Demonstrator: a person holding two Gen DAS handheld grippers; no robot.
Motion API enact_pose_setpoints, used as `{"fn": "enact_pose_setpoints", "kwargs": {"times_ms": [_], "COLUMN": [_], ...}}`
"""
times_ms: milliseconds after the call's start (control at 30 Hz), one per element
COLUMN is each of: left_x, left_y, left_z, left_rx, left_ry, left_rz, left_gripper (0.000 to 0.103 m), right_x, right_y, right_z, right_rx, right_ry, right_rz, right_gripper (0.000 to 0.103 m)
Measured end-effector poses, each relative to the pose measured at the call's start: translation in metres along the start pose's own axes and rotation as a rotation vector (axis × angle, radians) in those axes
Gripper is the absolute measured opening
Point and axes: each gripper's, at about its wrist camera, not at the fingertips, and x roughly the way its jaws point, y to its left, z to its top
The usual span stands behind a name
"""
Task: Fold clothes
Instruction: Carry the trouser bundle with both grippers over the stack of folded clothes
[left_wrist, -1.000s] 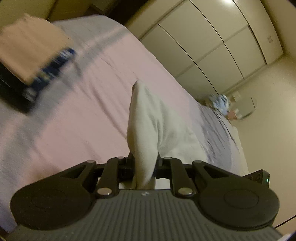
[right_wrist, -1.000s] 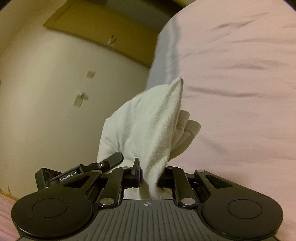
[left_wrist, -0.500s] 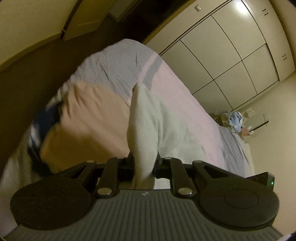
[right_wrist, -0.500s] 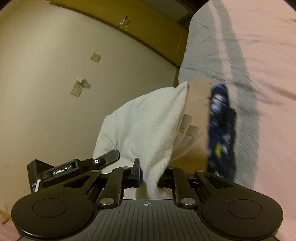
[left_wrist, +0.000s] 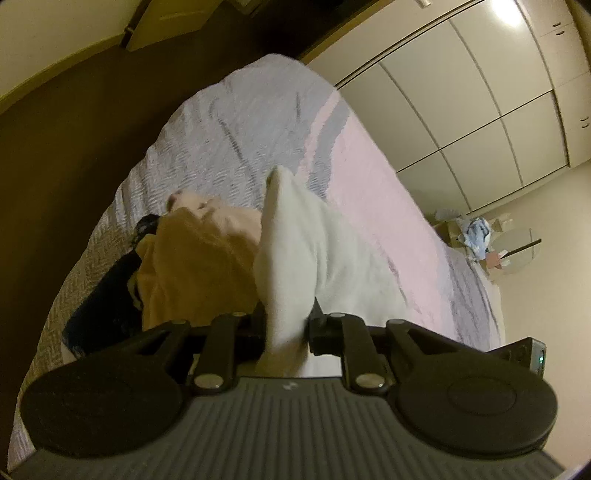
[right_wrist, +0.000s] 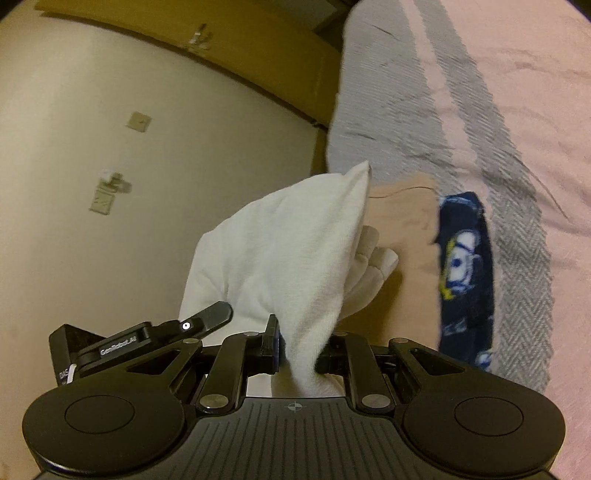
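White cloth (left_wrist: 295, 251) is pinched in both my left gripper (left_wrist: 286, 332) and right gripper (right_wrist: 299, 350), held above the bed (left_wrist: 369, 177), over its tan garment (left_wrist: 195, 266) and navy garment (right_wrist: 465, 266).

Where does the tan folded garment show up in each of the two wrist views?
Left wrist view: the tan garment lies left of centre, behind the held white cloth, on the bed.
Right wrist view: it sits right of centre, between the white cloth and the navy printed garment.
Shared landmark: the navy printed garment, right beside it in both.
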Motion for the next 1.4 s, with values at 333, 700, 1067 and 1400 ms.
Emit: {"fn": "enact_pose_setpoints", "kwargs": {"times_ms": [333, 700, 1067, 1400], "left_x": [0.008, 0.037, 0.050, 0.013], "left_y": [0.022, -0.002, 0.013, -0.064], "left_z": [0.029, 0.043, 0.040, 0.008], "left_rx": [-0.019, 0.147, 0.151, 0.384], "left_ry": [-0.012, -0.091, -0.111, -0.215], "left_rz": [0.011, 0.001, 0.103, 0.180], "left_gripper": [0.029, 0.003, 0.014, 0.012], "right_x": [-0.004, 0.004, 0.031, 0.001], "right_y": [-0.041, -0.045, -0.045, 0.002], "right_z": [0.021, 0.053, 0.039, 0.011], "right_rx": [0.062, -0.082, -0.169, -0.410], "right_ry": [-0.058, -0.233, -0.258, -0.375], "right_rz": [-0.061, -0.096, -0.272, -0.372], "right_gripper": [0.054, 0.005, 0.015, 0.036]}}
